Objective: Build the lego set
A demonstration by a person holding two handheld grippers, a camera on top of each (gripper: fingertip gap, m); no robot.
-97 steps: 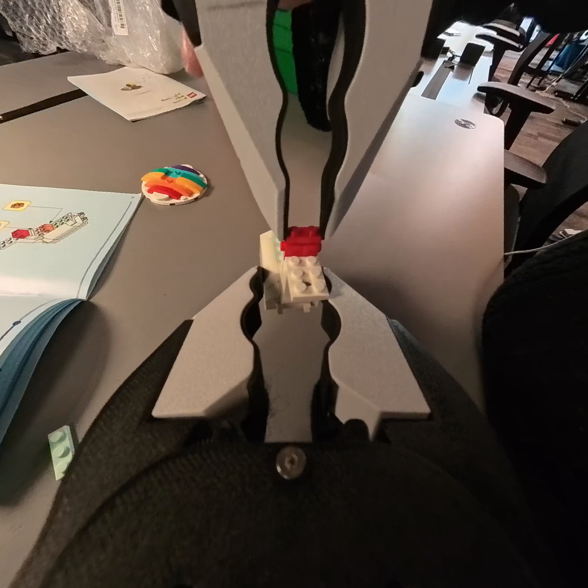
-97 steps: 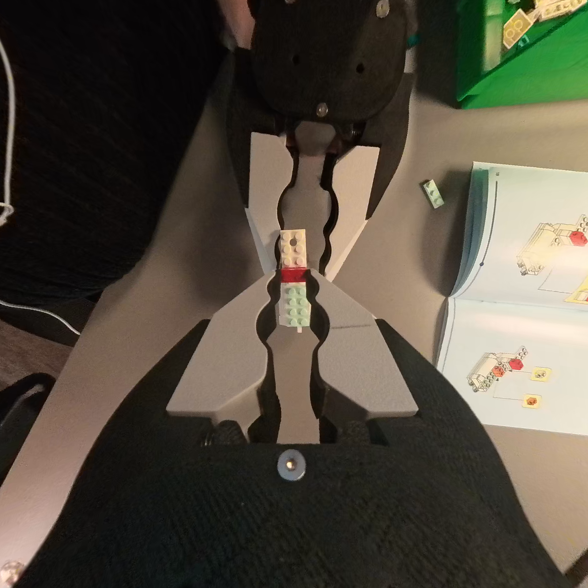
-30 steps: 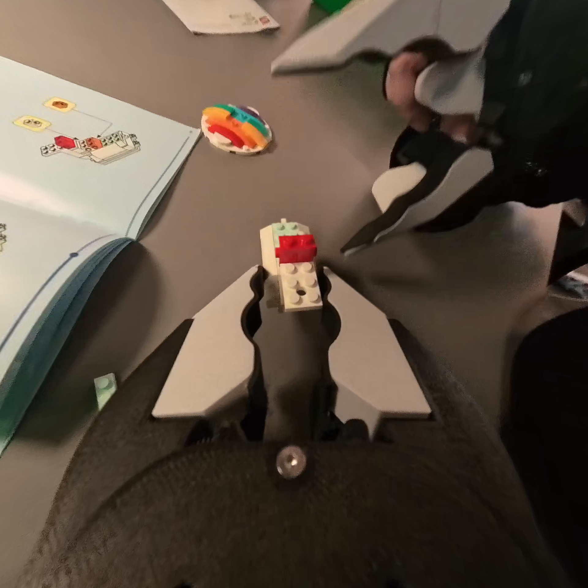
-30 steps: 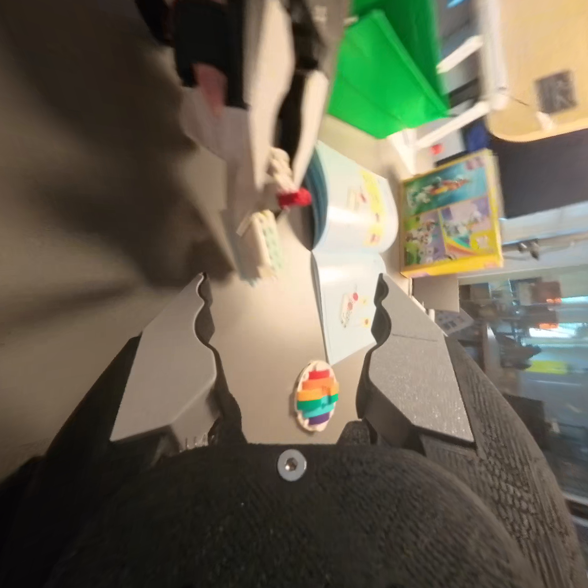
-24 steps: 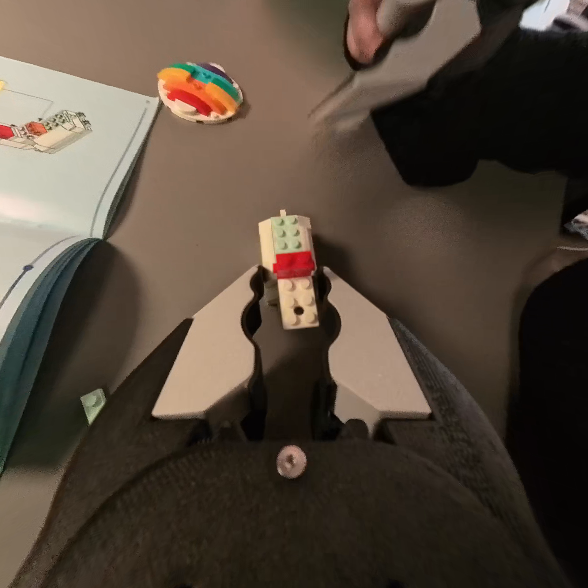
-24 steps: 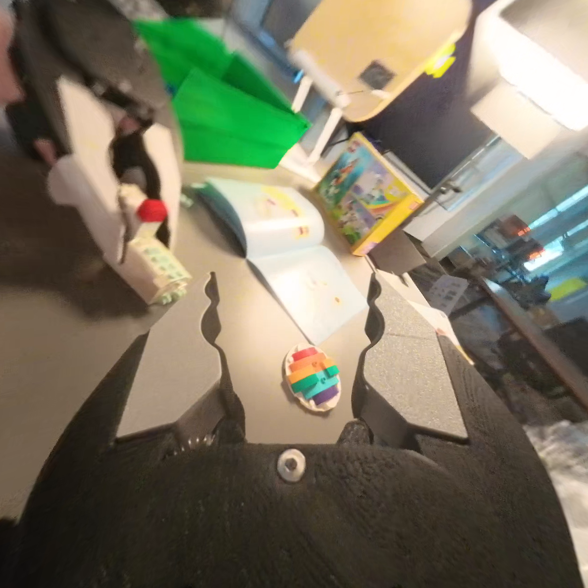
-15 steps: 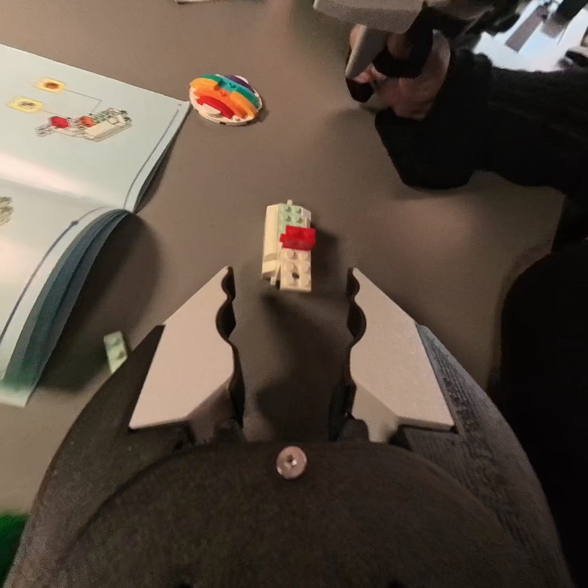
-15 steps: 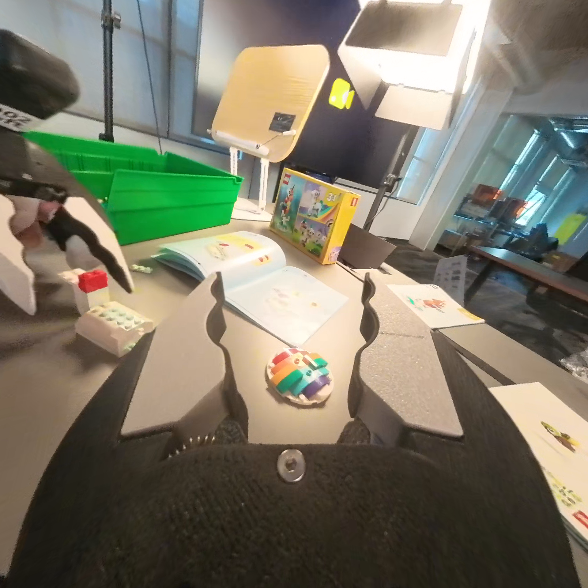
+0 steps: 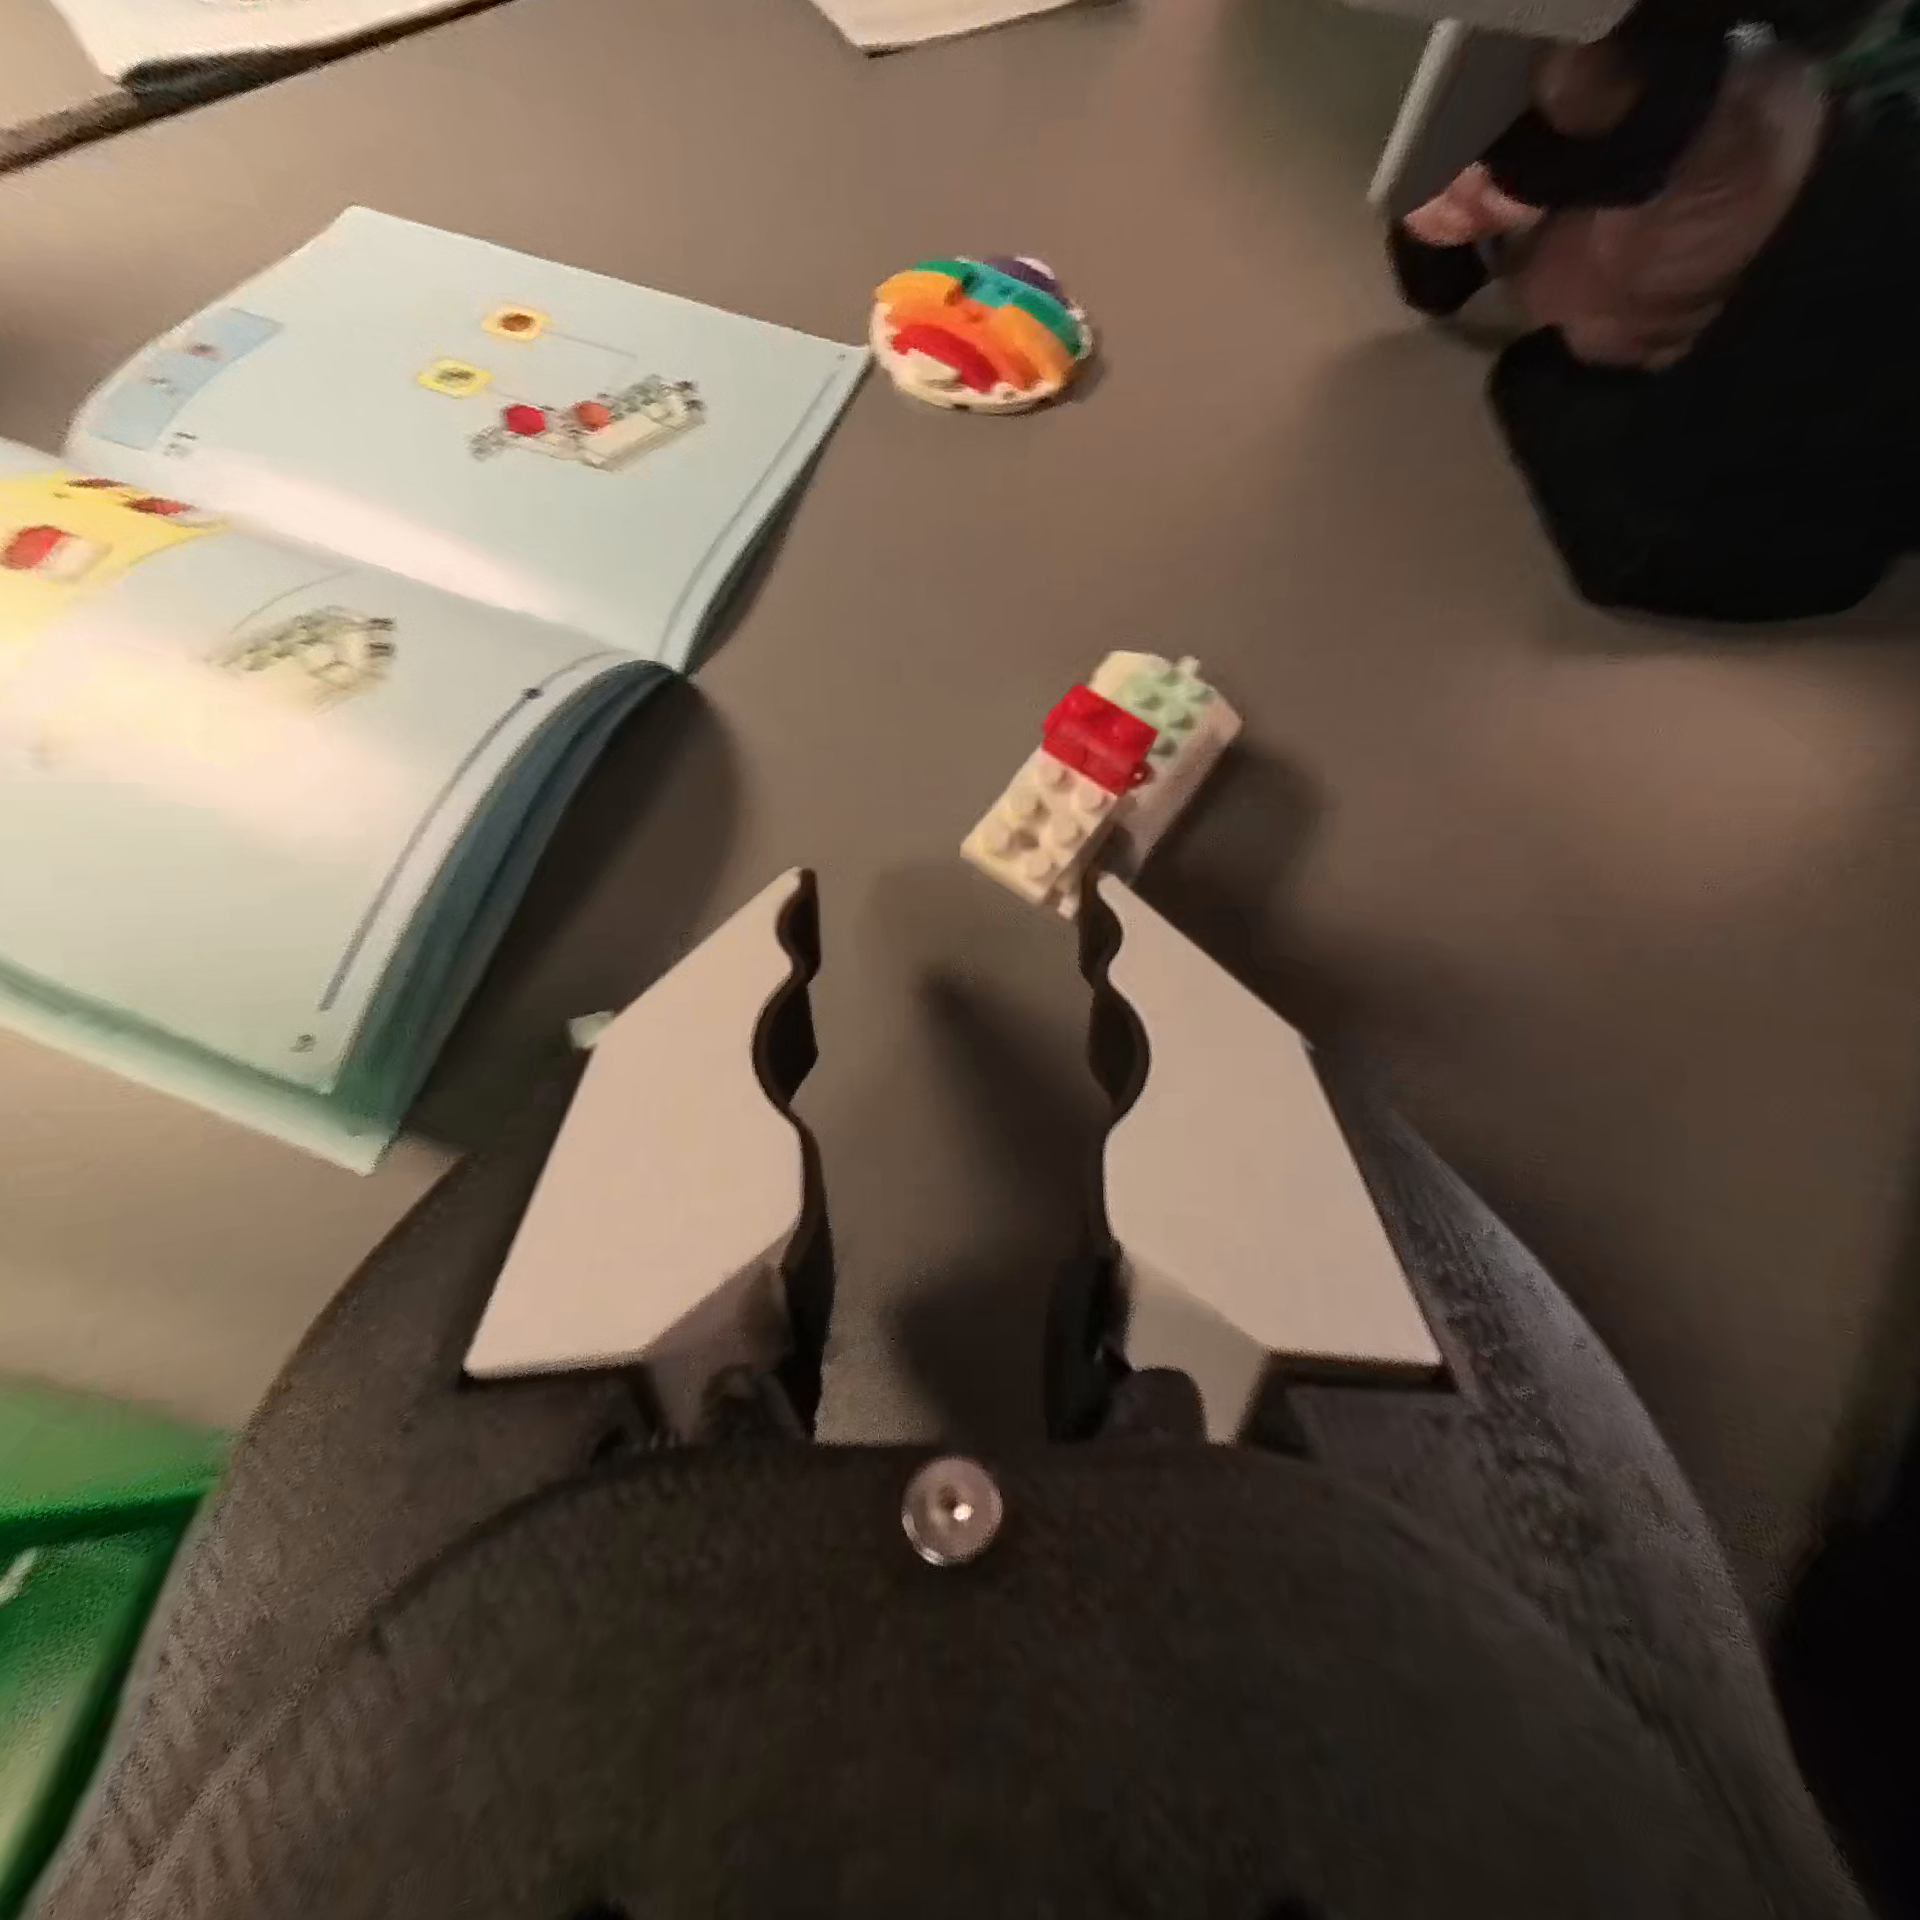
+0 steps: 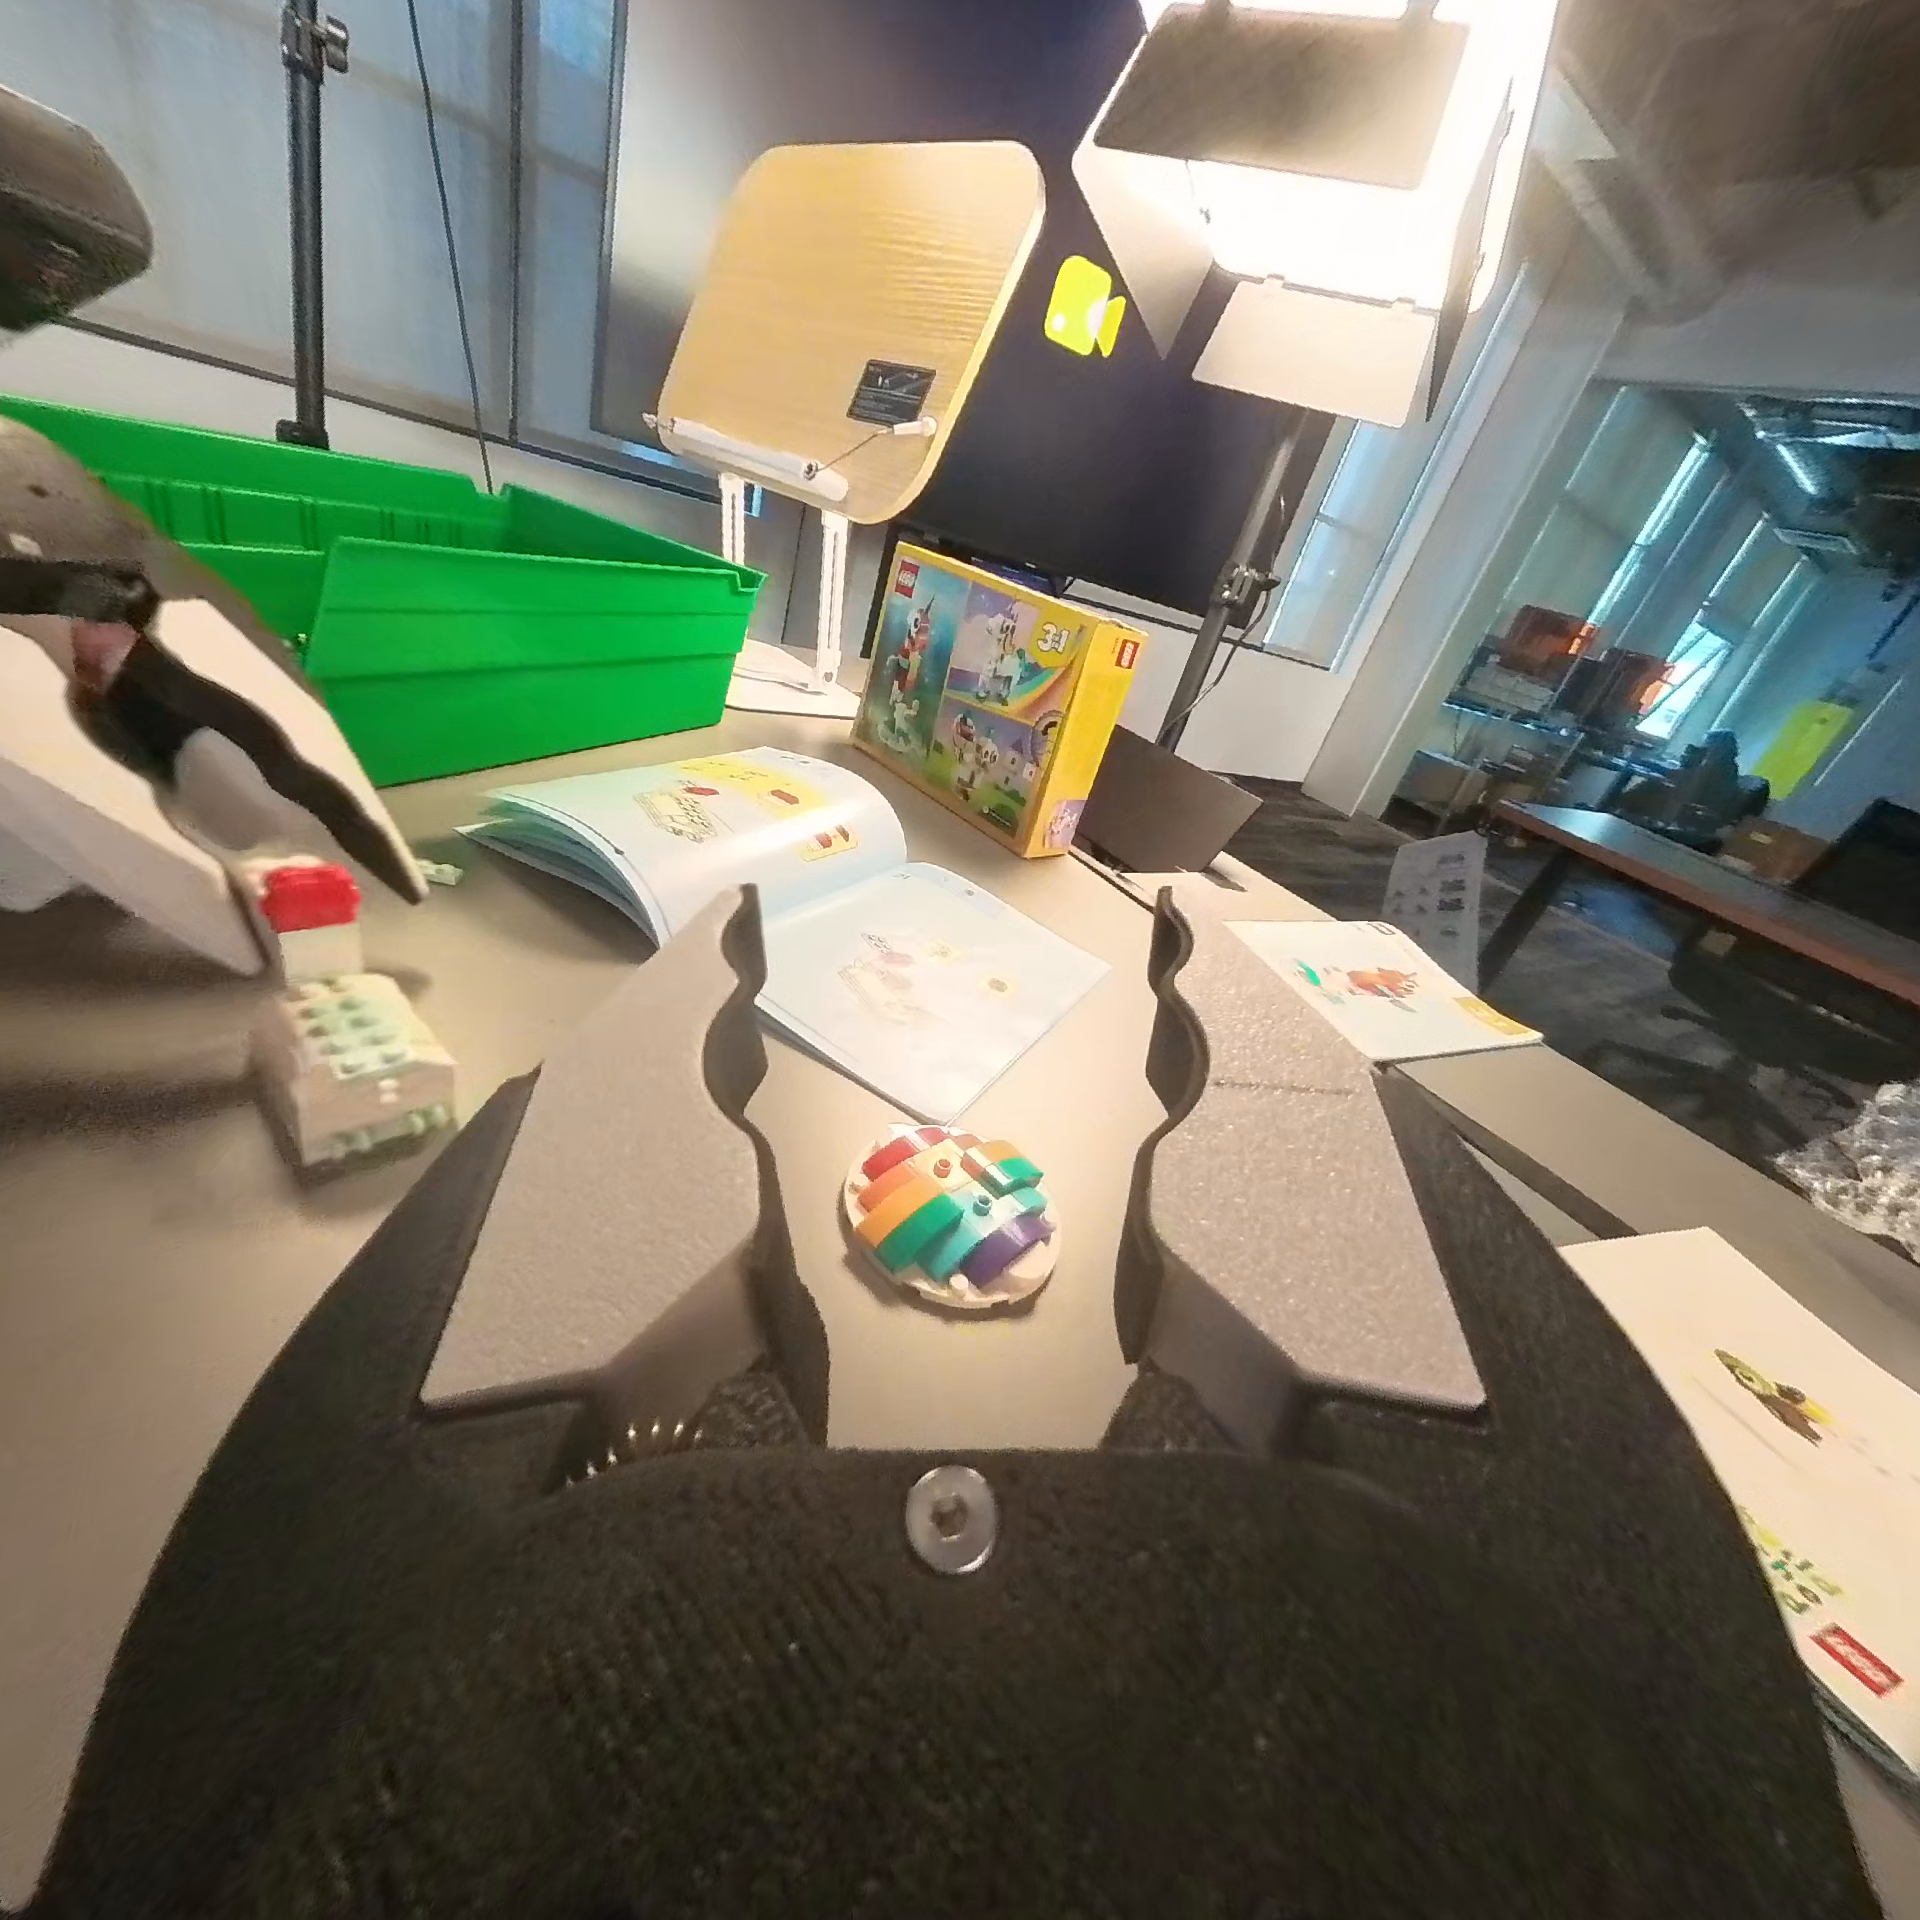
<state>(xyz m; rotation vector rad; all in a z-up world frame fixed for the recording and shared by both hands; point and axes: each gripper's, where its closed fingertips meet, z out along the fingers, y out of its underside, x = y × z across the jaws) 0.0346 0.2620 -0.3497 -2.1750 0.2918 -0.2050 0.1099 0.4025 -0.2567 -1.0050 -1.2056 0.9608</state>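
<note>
The small lego assembly (image 9: pixel 1101 769), white with pale green plates and a red brick on top, lies on the grey table just ahead of my left gripper (image 9: pixel 948 894), by its right fingertip. That gripper is open and empty. My right gripper (image 10: pixel 953 914) is open and empty, low over the table, with the round rainbow lego disc (image 10: pixel 951 1216) lying between its fingers. In the right wrist view the assembly (image 10: pixel 343 1029) is at the left, with the left gripper's fingers (image 10: pixel 135 831) close over it. The disc (image 9: pixel 982 332) lies beyond the assembly in the left wrist view.
An open instruction booklet (image 9: pixel 364 571) lies left of the assembly, with a small pale green brick (image 10: pixel 442 873) by it. Green bins (image 10: pixel 468 623), a yellow lego box (image 10: pixel 997 696) and a book stand (image 10: pixel 852 322) stand behind. Leaflets (image 10: pixel 1371 987) lie at the right.
Both grippers held the assembly together. The right one let go and swung round to face the rainbow disc. The left one set the assembly on the table, opened and drew back.
</note>
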